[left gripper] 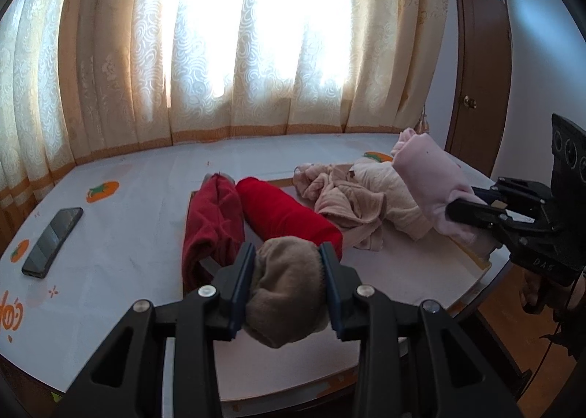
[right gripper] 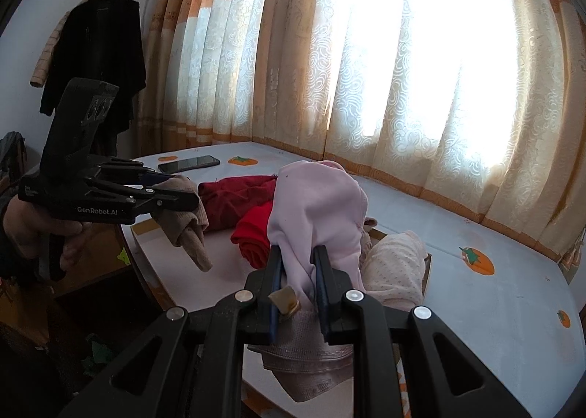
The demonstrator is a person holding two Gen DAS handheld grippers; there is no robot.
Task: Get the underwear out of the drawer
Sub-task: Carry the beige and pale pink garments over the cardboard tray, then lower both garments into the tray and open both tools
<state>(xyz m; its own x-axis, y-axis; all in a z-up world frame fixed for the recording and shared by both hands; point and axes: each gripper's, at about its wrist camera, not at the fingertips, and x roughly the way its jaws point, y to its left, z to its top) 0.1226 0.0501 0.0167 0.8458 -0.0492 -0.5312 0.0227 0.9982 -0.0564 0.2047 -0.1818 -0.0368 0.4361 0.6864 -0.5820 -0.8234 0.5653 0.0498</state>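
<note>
Brown underwear (left gripper: pixel 287 290) sits clamped between the left gripper's (left gripper: pixel 287 260) pads, and pale pink underwear (right gripper: pixel 316 220) is pinched tight in the right gripper (right gripper: pixel 298 264). Just beyond both claws, red rolls (left gripper: pixel 289 215) lie in the drawer (left gripper: pixel 472 260).

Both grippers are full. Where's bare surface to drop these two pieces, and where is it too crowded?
Free: the tablecloth between the phone and the dark red garment, and the stretch along the curtain. On the right, open cloth past the cream dotted garment. Crowded: the middle, around the bright red roll and beige pile.
</note>
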